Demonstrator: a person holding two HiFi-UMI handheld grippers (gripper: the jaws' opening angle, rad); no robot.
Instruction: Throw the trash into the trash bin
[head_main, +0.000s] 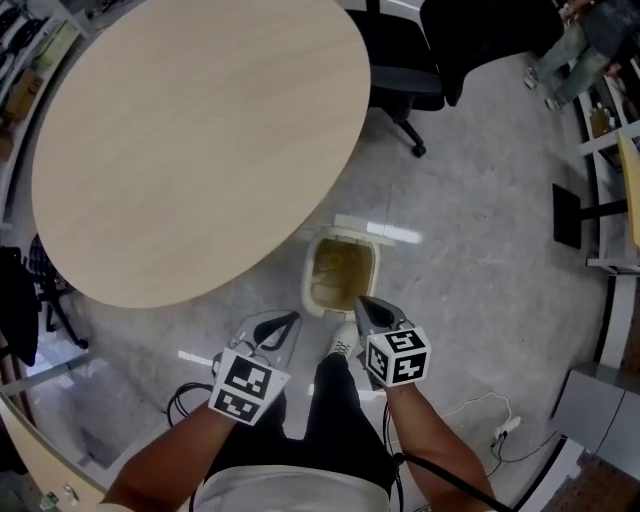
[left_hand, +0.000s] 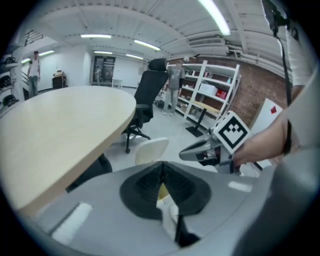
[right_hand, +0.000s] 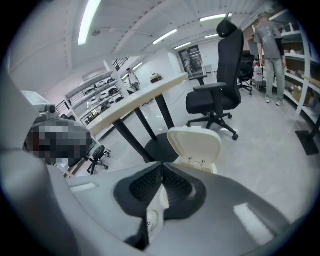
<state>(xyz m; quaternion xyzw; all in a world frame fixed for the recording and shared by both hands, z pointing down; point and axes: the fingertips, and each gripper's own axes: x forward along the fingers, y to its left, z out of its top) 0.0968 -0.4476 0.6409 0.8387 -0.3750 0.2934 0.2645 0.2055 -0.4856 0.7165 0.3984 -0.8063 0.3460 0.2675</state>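
Hovering side by side above the floor, the left gripper (left_hand: 162, 167) and the right gripper (right_hand: 162, 167) each have their jaws pressed together on nothing, while the cream trash bin (head_main: 310, 272) stands lid-up just ahead of and below the right gripper's tips, beside the round counter (head_main: 200, 130).

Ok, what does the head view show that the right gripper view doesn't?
Only the head view: the left tool, the person's legs and the inside of the bin. Only the right gripper view: ceiling lights and the table's legs. Both: the right tool, shut, the open bin, the table, a black chair.
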